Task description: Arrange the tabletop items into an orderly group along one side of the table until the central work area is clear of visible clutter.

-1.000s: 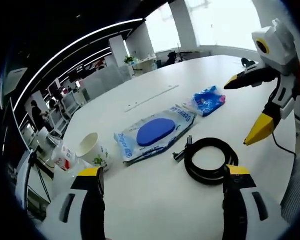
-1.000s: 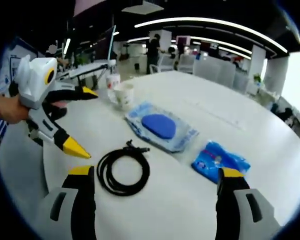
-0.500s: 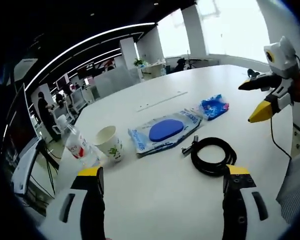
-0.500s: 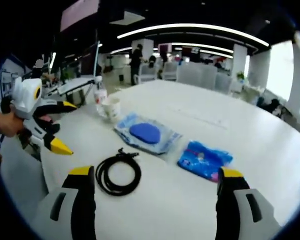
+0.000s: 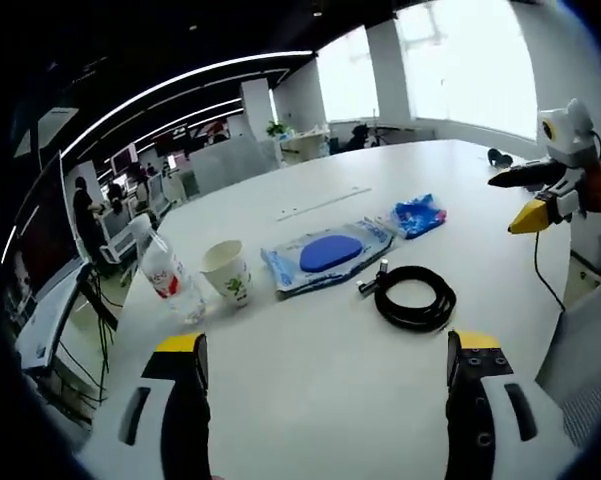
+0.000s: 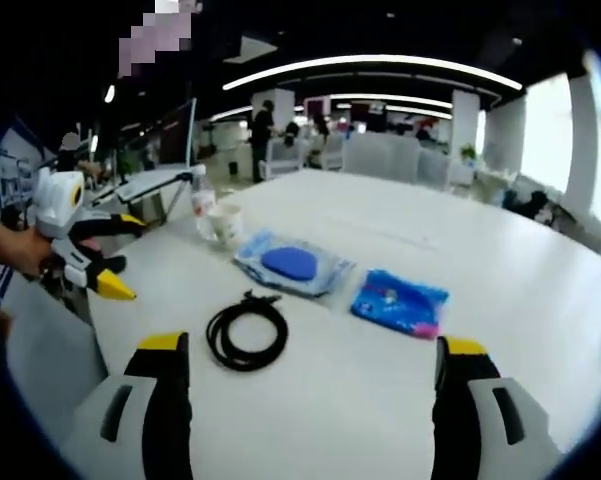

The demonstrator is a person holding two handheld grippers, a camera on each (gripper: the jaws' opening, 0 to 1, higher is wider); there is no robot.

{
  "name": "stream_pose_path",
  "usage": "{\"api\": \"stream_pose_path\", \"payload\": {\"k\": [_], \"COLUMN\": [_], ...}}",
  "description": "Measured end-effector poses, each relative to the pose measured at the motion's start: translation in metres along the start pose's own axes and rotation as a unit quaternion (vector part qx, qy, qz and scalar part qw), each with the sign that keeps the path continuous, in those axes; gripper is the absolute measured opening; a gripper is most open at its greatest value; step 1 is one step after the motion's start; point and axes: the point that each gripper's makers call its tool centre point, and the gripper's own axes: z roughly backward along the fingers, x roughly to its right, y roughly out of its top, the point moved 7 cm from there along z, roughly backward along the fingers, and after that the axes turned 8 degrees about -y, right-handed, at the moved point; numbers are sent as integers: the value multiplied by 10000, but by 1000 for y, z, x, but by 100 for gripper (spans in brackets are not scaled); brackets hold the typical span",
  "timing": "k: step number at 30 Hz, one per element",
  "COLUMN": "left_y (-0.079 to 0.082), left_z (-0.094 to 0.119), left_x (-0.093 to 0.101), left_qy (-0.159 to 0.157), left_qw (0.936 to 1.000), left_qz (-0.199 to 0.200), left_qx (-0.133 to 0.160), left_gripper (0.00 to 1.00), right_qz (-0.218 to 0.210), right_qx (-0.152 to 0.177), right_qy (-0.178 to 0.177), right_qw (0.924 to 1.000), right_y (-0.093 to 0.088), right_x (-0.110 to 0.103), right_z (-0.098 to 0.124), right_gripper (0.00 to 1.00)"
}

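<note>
On the white table lie a coiled black cable, a wet-wipes pack with a blue lid, a small blue packet, a paper cup and a tilted clear bottle with a red label. My left gripper stands open, well back from the cable, nothing between its jaws. The right gripper hovers open at the right edge. In the right gripper view the cable, wipes pack, blue packet, cup and bottle show; my right gripper is open, the left gripper open at left.
An office with desks, chairs and standing people lies beyond the table. A long thin strip lies on the far tabletop. A small dark object sits near the far right edge. A sleeve shows at right.
Both cameras have pulled back and up, so the items look smaller and farther. The bottle has come into the left gripper view. The items themselves have not moved.
</note>
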Motion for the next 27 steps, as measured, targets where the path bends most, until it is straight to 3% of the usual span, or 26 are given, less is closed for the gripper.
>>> {"api": "stream_pose_path", "payload": {"k": [8,15,20,27], "left_y": [-4,-13,-17,-17], "left_z": [17,30,40,50], "left_x": [-4,3,1,-2], "left_qy": [119,193,296,308], "left_qw": [9991,9990,9980,9968], "left_qz": [320,206,338,254], "left_qx": [239,360,444,690], "left_gripper": [99,99,99,99], "right_qz": [83,88,-27,50], "right_qx": [85,239,496,480], "right_qy": [-20,115,154,299], "right_qw": [9999,9996,9986,9984], "right_y": [0,-7,-10,-20], "right_x": [-10,-30,-44,-57], "right_z": [17,25,30,31], "right_gripper": [100,100,100,100]}}
